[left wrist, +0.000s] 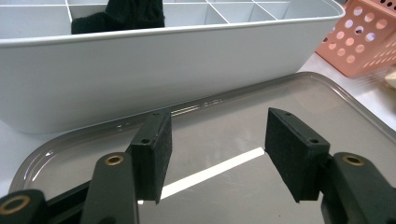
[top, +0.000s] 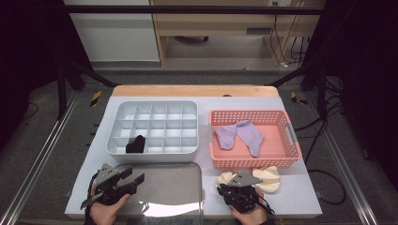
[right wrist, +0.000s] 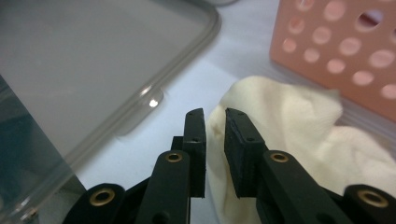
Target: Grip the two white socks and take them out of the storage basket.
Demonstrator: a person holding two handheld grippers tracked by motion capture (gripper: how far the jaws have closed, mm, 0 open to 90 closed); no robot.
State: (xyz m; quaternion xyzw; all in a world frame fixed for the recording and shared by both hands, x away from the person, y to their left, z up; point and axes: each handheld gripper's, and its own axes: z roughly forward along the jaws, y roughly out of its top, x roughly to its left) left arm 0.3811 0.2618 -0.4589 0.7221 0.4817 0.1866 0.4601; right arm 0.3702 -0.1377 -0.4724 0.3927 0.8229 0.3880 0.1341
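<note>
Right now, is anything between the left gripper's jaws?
No: in the left gripper view the left gripper stands open, with just the grey tray behind the gap.

Both black two-jaw tongs, left [top: 136, 176] and right [top: 236, 183], carry a grey three-cornered top plate, flat rectangular black pads [left wrist: 150, 154] with small screw holes, brass-ringed pivots, and black trailing cables.

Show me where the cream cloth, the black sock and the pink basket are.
cream cloth [right wrist: 289, 121]: right gripper view, on its upper fold beside the jaws.
black sock [top: 136, 144]: high view, on its middle, inside the white divided box.
pink basket [top: 256, 162]: high view, on its near wall.
</note>
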